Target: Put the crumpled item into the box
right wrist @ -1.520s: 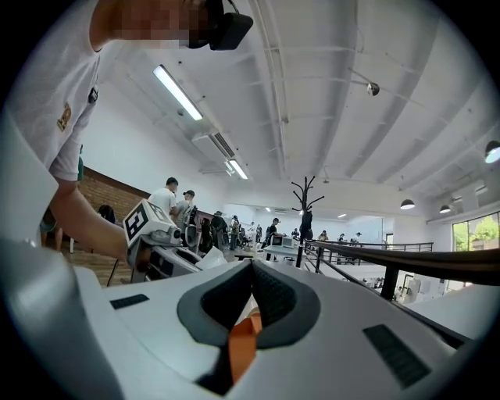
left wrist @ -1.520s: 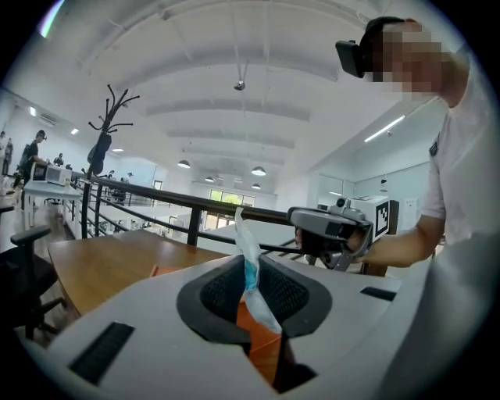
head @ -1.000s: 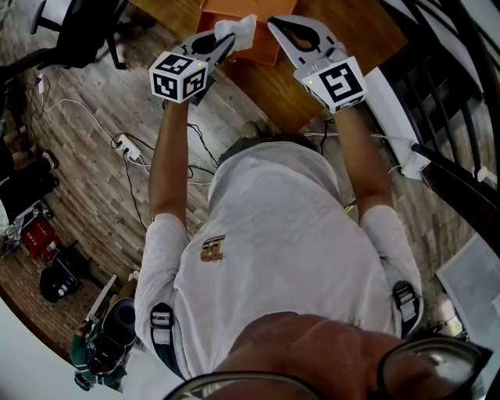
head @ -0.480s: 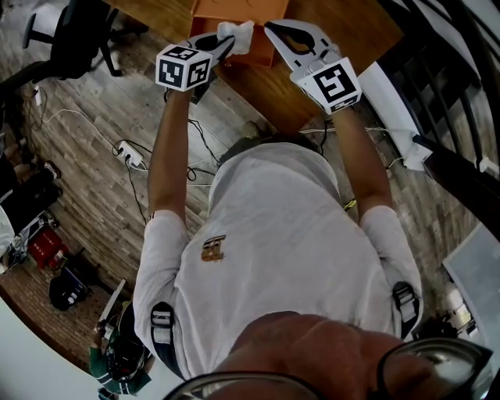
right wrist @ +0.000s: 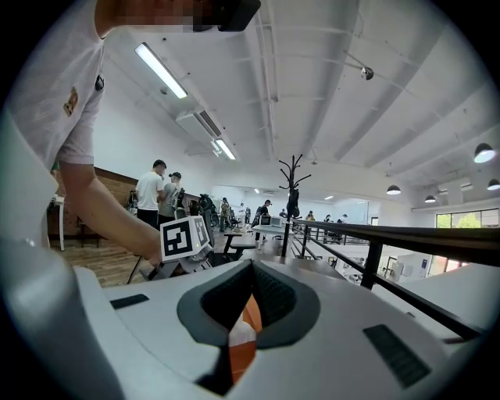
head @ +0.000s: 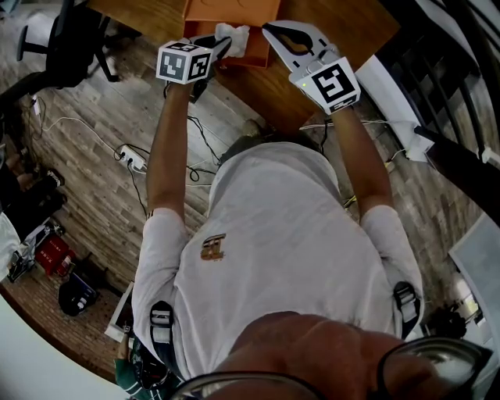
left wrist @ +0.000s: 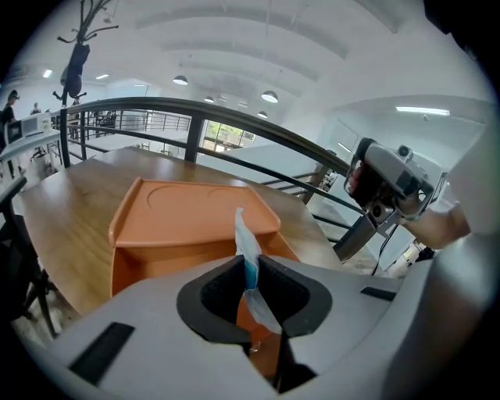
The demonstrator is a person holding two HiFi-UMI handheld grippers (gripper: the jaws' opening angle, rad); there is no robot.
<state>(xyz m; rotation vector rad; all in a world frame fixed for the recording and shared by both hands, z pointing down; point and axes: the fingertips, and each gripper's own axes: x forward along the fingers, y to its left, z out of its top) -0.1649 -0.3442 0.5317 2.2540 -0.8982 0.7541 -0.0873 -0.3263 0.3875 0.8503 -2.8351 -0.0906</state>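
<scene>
**Crumpled item pinched in the left gripper, at the box's near edge**

The crumpled item [head: 233, 37], white with a trace of blue, was clamped between the pads of the left gripper [head: 221, 45]. In the left gripper view it stood as a thin, flattened strip along the seam of the jaws. Its long axis ran upright, and its top poked out past the fingertips toward the box [head: 211, 9].

The orange box lay straight ahead of those jaws and a little below them. From the head view the item hung about over the box's near edge rather than over its middle. So the move seemed to depend on carrying the item forward and down before letting go; a release at this spot risked dropping it on the rim or on the wooden table [head: 266, 90].

The right gripper [head: 269, 30] was just beside the left one, at the box's near right corner, its jaws closed tip to tip on nothing. The left one, already holding the item, was plainly the one to finish the placement.
</scene>
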